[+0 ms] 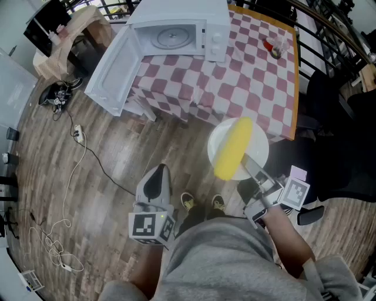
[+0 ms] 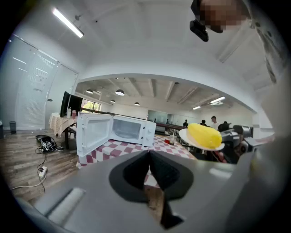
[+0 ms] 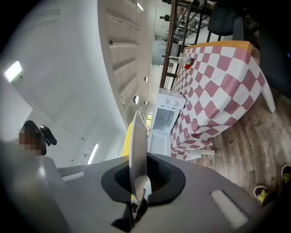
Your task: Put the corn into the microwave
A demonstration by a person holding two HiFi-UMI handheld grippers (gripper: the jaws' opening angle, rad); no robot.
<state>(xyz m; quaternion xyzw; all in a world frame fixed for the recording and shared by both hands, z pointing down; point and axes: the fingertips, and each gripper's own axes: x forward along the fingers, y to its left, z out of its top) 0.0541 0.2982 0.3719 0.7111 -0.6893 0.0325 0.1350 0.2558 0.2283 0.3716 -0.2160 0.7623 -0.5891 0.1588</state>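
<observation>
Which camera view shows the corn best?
The head view: the whole corn lies on the white plate, seen from above. The left gripper view shows it small, side on; the right gripper view shows only a yellow sliver behind the plate's edge.

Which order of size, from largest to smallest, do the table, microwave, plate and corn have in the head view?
1. table
2. microwave, with its door open
3. plate
4. corn, lying on the plate
The plate and corn are nearer to the camera, so they look bigger than they truly are.
</observation>
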